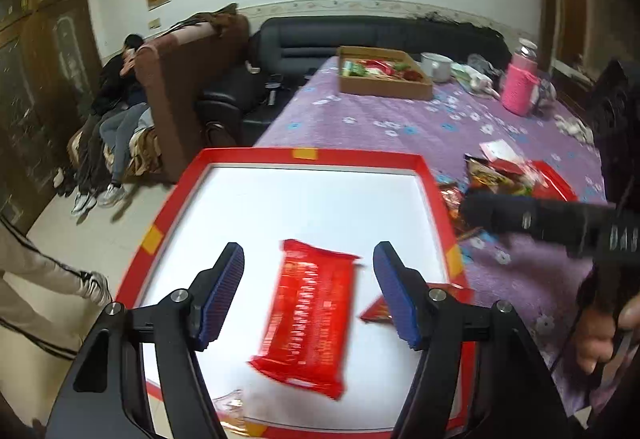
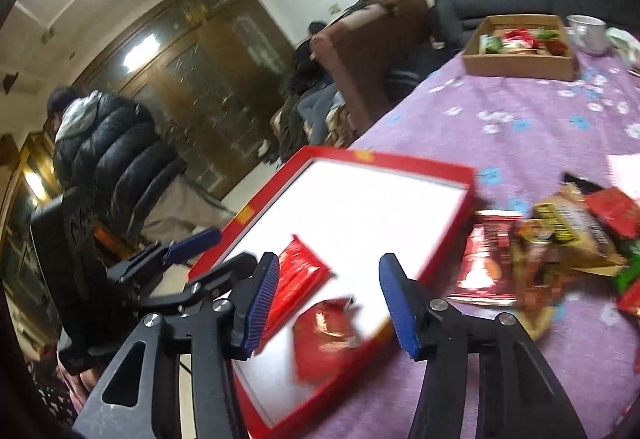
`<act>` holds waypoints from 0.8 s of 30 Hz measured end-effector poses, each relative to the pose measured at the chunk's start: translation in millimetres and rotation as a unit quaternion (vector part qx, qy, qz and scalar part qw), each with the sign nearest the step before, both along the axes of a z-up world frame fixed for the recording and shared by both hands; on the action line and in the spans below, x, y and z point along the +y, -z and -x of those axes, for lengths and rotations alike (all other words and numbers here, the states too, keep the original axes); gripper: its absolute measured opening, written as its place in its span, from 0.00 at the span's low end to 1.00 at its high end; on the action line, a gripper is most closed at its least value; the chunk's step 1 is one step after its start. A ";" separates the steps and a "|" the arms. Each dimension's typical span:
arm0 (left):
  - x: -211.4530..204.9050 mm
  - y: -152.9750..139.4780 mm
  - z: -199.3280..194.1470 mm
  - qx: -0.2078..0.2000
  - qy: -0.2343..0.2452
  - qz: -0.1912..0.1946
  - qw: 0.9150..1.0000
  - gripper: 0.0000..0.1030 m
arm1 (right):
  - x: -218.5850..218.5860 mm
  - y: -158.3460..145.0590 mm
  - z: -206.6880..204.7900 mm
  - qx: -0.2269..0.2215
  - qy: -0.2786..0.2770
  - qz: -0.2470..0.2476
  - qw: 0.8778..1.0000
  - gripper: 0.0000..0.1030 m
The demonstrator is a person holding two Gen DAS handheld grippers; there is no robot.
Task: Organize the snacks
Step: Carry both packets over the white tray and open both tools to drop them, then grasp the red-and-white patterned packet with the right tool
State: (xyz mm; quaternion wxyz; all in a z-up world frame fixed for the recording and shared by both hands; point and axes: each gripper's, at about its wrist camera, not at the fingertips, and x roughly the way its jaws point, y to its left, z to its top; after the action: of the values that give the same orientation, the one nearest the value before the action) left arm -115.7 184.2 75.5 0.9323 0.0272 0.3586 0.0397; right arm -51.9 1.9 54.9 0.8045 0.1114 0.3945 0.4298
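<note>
A red-rimmed box (image 1: pixel 320 157) with a white inside lies on the purple cloth. A long red snack pack (image 1: pixel 310 321) lies in it, between the open fingers of my left gripper (image 1: pixel 310 299), which hovers just above and holds nothing. A smaller red pack (image 1: pixel 378 313) lies by the box's right side. In the right wrist view the box (image 2: pixel 400 163) holds the long pack (image 2: pixel 296 279) and the small red pack (image 2: pixel 326 335). My right gripper (image 2: pixel 330 309) is open and empty over the small pack. The left gripper (image 2: pixel 176 259) shows at the box's left edge.
A pile of loose snack packs (image 2: pixel 560 235) lies on the cloth right of the box. A cardboard tray (image 1: pixel 384 85) with snacks, a white mug (image 1: pixel 438 65) and a pink bottle (image 1: pixel 520 87) stand at the far end. Sofas and people are to the left.
</note>
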 end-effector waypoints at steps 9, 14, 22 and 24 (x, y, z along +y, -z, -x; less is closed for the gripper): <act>-61.8 -10.6 -8.9 -0.020 0.040 -0.071 0.996 0.77 | -100.2 4.1 -18.3 0.005 0.125 -0.009 0.992 0.57; -80.4 -8.2 -15.5 -0.010 0.048 -0.085 0.995 0.77 | -141.9 0.9 -8.1 -0.009 0.174 0.011 0.985 0.61; -90.9 -4.0 -21.9 0.004 0.046 -0.092 0.995 0.77 | -176.0 2.5 2.5 -0.011 0.204 0.019 0.979 0.63; -90.9 -3.3 -22.7 0.004 0.044 -0.091 0.995 0.77 | -177.8 4.1 2.1 -0.008 0.206 0.019 0.978 0.63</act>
State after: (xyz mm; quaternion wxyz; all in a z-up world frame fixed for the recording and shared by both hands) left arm -93.0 93.3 78.8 0.9252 0.1278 0.3558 0.0313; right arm -54.0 -175.9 50.8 0.8806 0.1716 0.3650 0.2486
